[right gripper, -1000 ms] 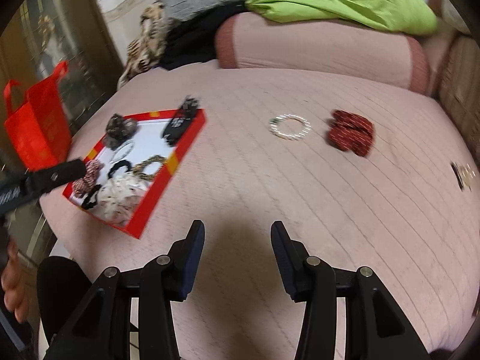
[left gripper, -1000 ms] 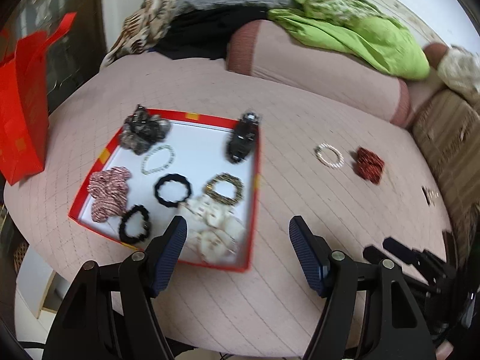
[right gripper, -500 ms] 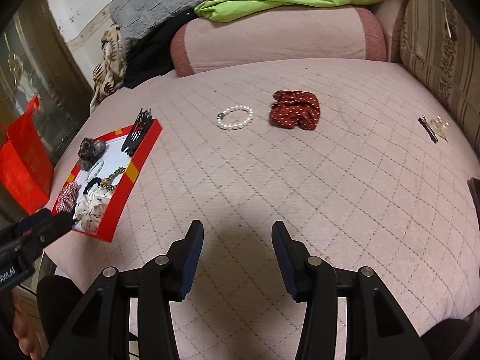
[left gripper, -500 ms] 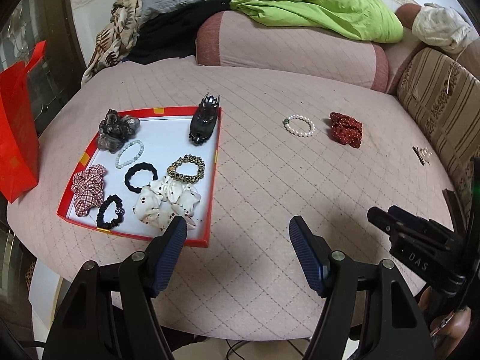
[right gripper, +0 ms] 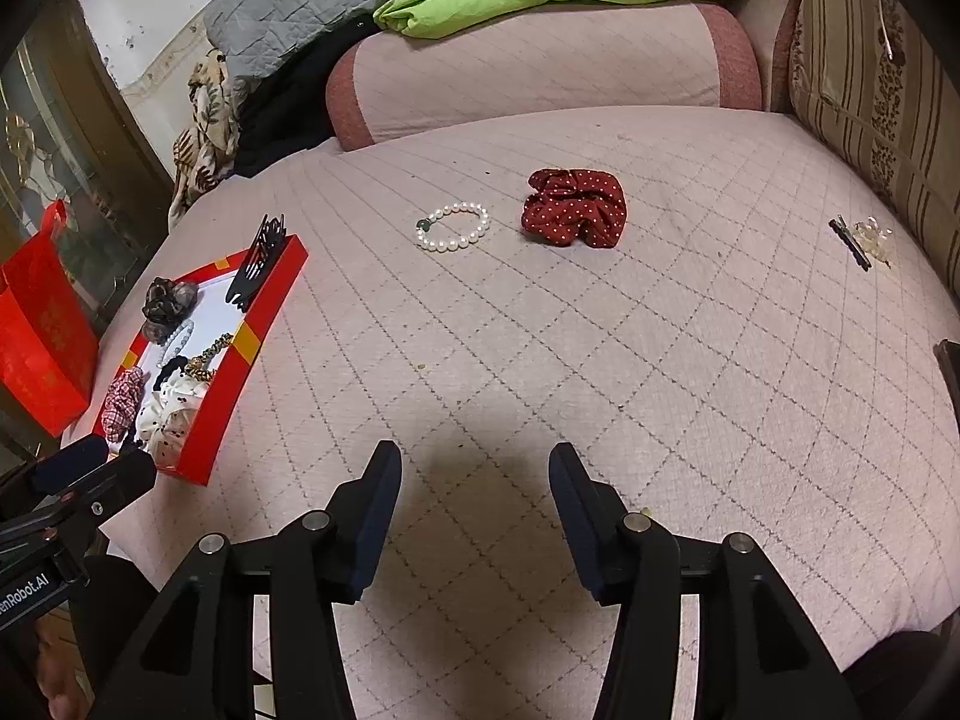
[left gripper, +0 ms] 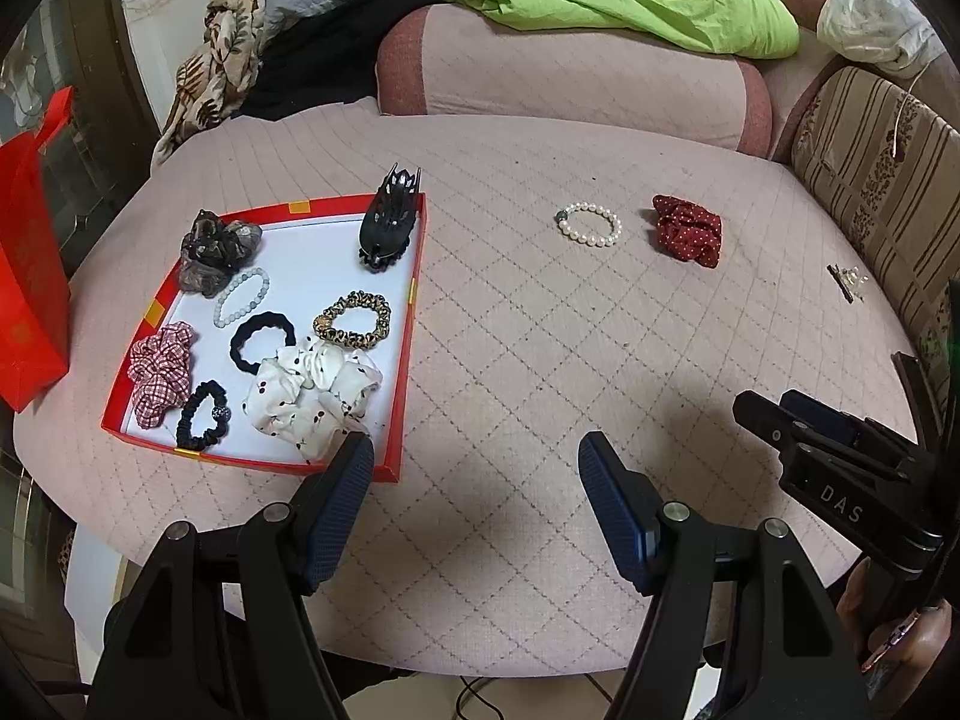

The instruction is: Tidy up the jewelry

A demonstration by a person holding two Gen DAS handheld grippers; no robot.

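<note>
Tray point(left gripper: 414, 324): collects sorted pieces.
Bracelet point(right gripper: 453, 227), scrunchie point(right gripper: 574, 207): loose, awaiting pickup.
Left gripper point(left gripper: 477, 456), right gripper point(right gripper: 474, 462): fingers apart, empty.

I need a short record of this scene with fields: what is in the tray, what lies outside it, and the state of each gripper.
tray: red tray, white floor
in tray: black claw clip, leopard scrunchie
outside tray: pearl bracelet, red dotted scrunchie, small hair clip
left gripper: open, holds nothing
right gripper: open, holds nothing
</note>
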